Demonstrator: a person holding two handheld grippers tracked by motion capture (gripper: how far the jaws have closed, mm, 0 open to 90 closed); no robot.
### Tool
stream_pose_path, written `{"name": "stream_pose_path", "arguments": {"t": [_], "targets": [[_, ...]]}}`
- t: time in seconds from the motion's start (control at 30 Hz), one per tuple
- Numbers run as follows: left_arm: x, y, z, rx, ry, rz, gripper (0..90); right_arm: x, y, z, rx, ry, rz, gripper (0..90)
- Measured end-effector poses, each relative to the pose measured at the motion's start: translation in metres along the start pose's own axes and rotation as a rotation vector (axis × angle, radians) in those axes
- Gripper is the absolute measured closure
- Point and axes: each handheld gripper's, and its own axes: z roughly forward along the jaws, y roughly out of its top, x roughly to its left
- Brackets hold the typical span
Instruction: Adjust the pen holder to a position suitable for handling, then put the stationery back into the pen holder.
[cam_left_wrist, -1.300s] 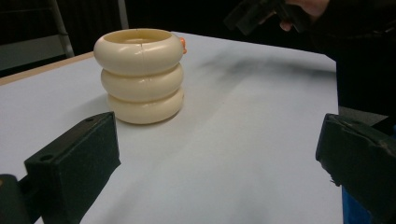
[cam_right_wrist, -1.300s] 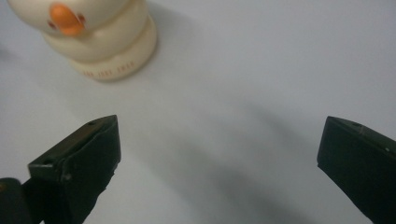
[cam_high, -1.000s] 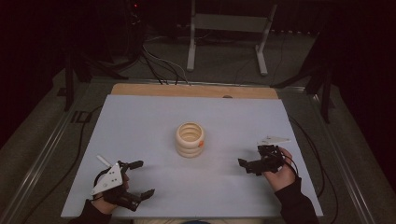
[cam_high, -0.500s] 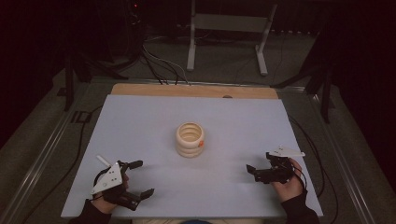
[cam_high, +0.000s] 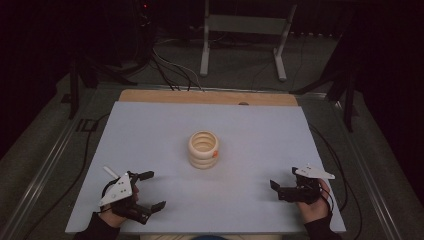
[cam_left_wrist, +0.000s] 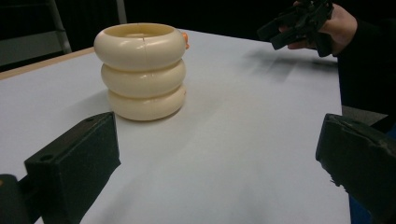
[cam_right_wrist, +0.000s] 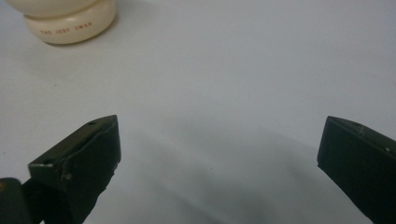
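Three cream rings (cam_high: 203, 149) sit stacked mid-desk (cam_high: 150, 130). The left tool (cam_high: 150, 191) and right tool (cam_high: 274, 189) rest near the front edge, both spread, empty.

dark lab, white table (cam_high: 150, 130), floor cables (cam_high: 170, 70), metal stand (cam_high: 245, 30)

A stack of 3 rings (cam_high: 204, 149) stands near the middle of the table (cam_high: 150, 130), one ring on top of another. The left gripper (cam_high: 150, 190) sits at the near left corner of the table, well apart from the stack, with the stack ahead of it and to its right. The right gripper (cam_high: 276, 189) sits at the near right edge, also well apart, with the stack ahead and to its left. Behind the table's far edge, a stand (cam_high: 240, 30) rests on the floor.
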Motion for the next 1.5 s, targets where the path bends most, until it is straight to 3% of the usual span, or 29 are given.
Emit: {"name": "stream_pose_path", "arguments": {"t": [0.27, 0.6, 0.97, 1.2, 1.3, 1.33, 1.5], "targets": [[-0.003, 0.001, -0.001, 0.0, 0.003, 0.005, 0.2, 0.008, 0.002, 0.004, -0.007, 0.046, -0.039, 0.0], [-0.004, 0.013, -0.008, -0.009, 0.014, 0.033, 0.1, 0.008, 0.003, 0.002, -0.022, 0.065, -0.024, 0.0], [0.011, 0.029, -0.03, 0.008, -0.001, 0.066, 0.1, 0.008, 0.003, 0.0, -0.032, 0.075, -0.02, 0.0], [0.026, 0.033, -0.042, 0.066, 0.023, 0.096, 0.1, 0.01, 0.002, -0.001, -0.037, 0.086, -0.025, 0.0], [0.032, 0.032, -0.048, 0.102, 0.045, 0.123, 0.2, 0.01, 0.002, -0.001, -0.037, 0.09, -0.022, 0.0], [0.034, 0.031, -0.05, 0.102, 0.056, 0.151, 0.2, 0.01, 0.002, -0.001, -0.038, 0.091, -0.021, 0.0], [0.047, 0.022, -0.06, 0.175, 0.05, 0.145, 0.2, 0.01, 0.002, 0.0, -0.032, 0.102, -0.02, 0.0]]}}
